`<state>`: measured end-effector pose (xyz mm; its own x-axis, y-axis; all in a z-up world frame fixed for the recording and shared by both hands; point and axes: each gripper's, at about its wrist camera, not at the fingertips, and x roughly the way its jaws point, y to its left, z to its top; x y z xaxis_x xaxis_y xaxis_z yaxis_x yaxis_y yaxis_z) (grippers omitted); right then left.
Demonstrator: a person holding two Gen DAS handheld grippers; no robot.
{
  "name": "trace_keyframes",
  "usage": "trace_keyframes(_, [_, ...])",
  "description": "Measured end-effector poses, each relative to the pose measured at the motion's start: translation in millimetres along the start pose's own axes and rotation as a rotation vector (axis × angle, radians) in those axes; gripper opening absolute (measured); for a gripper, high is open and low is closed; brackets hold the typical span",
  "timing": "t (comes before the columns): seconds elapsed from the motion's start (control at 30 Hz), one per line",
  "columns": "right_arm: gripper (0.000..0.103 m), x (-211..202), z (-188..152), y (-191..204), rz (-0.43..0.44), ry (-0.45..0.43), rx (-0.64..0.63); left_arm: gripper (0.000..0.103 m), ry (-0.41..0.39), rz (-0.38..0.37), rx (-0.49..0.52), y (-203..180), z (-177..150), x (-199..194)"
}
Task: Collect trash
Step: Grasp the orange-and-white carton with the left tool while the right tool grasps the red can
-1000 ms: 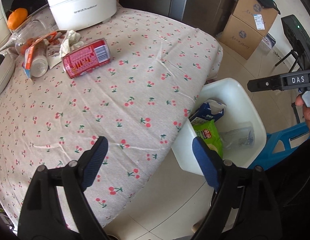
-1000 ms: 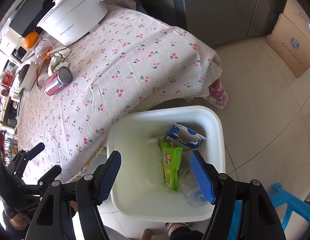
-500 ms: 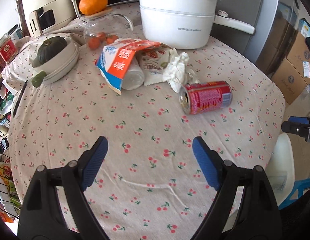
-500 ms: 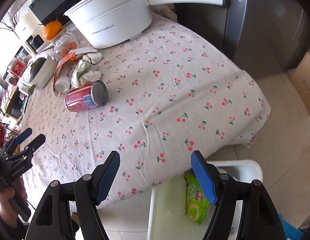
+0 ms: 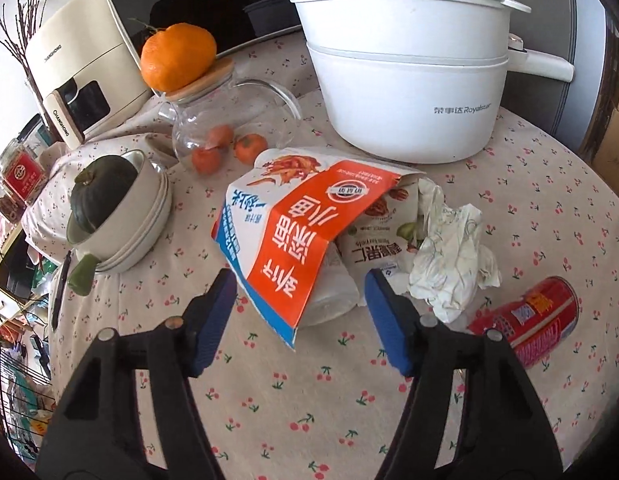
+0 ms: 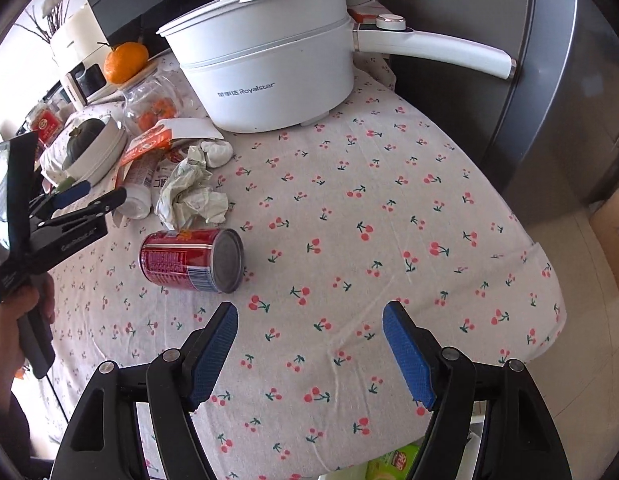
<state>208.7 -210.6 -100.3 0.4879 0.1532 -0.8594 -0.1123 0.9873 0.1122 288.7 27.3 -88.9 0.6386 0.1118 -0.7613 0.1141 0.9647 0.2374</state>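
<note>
An orange and blue snack bag [image 5: 293, 236] lies on the cherry-print tablecloth [image 5: 293, 412], over a white plastic bottle [image 5: 329, 300] and a white nut packet [image 5: 381, 236]. Crumpled paper [image 5: 453, 264] and a red can [image 5: 529, 320] lie to its right. My left gripper [image 5: 301, 320] is open and empty, with its jaws on either side of the bag's near end. My right gripper [image 6: 309, 348] is open and empty, over the cloth just short of the red can [image 6: 189, 260]. The left gripper [image 6: 81, 200] shows there too, beside the crumpled paper [image 6: 189, 192].
A white Royalstar pot [image 5: 409, 80] stands behind the trash. A glass jar [image 5: 225, 120] carries an orange [image 5: 177, 56]. A bowl with a dark squash [image 5: 113, 208] sits left. A green wrapper [image 6: 393, 464] shows below the table edge. A grey fridge [image 6: 549, 80] stands right.
My left gripper has moved forward to the snack bag, which is now between its open jaws. My right gripper has swung from the bin up over the table toward the can.
</note>
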Motion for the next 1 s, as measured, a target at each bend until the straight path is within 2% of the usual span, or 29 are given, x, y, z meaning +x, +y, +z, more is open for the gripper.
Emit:
trace_keyframes(0.13, [0.077,8.5,3.2,1.9,0.007,0.016,0.010,0.051,-0.003,0.055,0.060,-10.2,11.3,13.1])
trace_keyframes(0.27, [0.077,12.2,4.5,4.0,0.009,0.019,0.013,0.023,-0.001,0.105,0.122,-14.1,14.4,17.3])
trace_keyframes(0.3, [0.077,12.3,4.8,4.9,0.011,0.017,0.012,0.020,-0.003,0.116,0.128,-13.1,14.2,16.3])
trace_keyframes(0.4, [0.077,11.9,4.5,8.4,0.018,0.012,0.000,0.009,-0.021,0.130,0.100,-1.8,12.2,6.6])
trace_keyframes(0.5, [0.077,10.9,3.4,14.9,0.025,0.006,-0.038,0.002,-0.036,0.115,0.054,16.4,6.9,-8.6])
trace_keyframes(0.67, [0.077,9.7,-0.2,32.9,0.040,-0.024,-0.149,0.002,-0.050,0.044,-0.083,53.7,-14.2,-46.9])
trace_keyframes(0.83, [0.077,16.0,-4.7,55.7,0.026,-0.047,-0.283,0.002,-0.010,-0.097,-0.316,91.8,-51.3,-78.2])
trace_keyframes(0.9, [0.078,22.9,-5.1,58.5,0.035,-0.019,-0.234,0.002,0.008,-0.137,-0.377,99.3,-65.2,-87.4])
trace_keyframes(1.0, [0.081,30.4,-3.4,62.6,0.120,0.012,-0.104,0.002,0.022,-0.157,-0.394,104.7,-79.3,-96.5])
